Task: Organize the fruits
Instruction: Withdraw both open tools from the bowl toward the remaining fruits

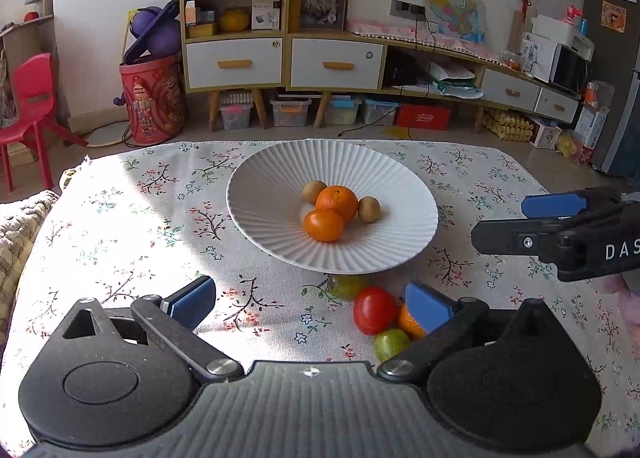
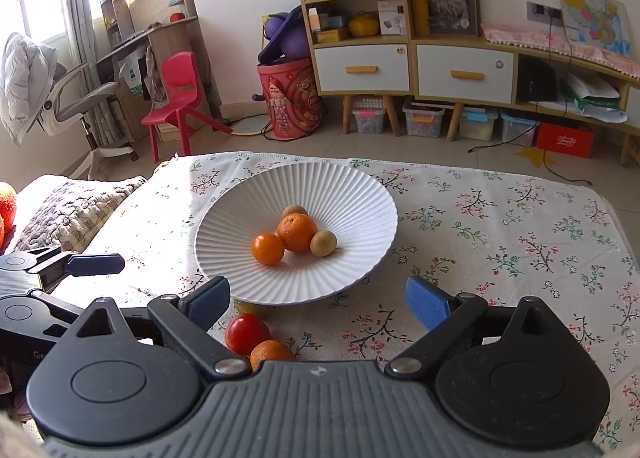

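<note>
A white ribbed plate on the flowered cloth holds two oranges and two small brown fruits. On the cloth in front of the plate lie a red fruit, an orange, a green fruit and a yellow-green fruit partly under the plate's rim. My left gripper is open near the cloth, nothing between its pads. My right gripper is open too, at the plate's near edge.
The flowered cloth covers the table, sunlit on the left. Beyond the table's far edge stand a shelf cabinet, a red bucket and a red chair. A quilted cushion lies left of the table.
</note>
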Available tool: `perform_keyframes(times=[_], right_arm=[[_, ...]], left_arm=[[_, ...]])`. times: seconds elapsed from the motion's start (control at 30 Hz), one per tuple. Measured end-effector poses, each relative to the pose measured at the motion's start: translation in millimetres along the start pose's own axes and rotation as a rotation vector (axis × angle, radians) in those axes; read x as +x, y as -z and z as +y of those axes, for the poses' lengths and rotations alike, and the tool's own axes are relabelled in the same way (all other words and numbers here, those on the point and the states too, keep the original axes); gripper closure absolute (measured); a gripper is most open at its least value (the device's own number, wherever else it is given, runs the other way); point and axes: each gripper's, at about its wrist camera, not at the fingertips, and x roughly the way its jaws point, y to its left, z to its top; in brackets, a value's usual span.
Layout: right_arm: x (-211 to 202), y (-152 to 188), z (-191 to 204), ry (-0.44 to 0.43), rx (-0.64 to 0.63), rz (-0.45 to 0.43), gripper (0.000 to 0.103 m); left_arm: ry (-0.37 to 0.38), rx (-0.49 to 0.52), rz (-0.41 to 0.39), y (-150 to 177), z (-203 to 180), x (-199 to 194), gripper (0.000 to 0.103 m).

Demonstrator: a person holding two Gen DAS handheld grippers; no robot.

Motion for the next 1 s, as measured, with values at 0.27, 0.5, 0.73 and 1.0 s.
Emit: perform_keyframes(times=[0.27,0.5,0.73,1.0], right_arm=[[-8,13,0,0.007,-0.019,0.019,0.005],[-9,25,0,0.017,-0.026,0.038,0.003],[-8,38,0,0.037,-0.033,0.063,0.003],[-1,50,3,0.055,-0.067,0.106,0.003]], left_arm=[[-0.008,-0.011,0.022,13,2,-4,0.012],[-0.023,-0.005,0.043,29,2,-5,0.012],[-0.035,0.011,0.069,44,5,-5,0.012],[-0.039,0.027,0.08,54,5,1,0.012]])
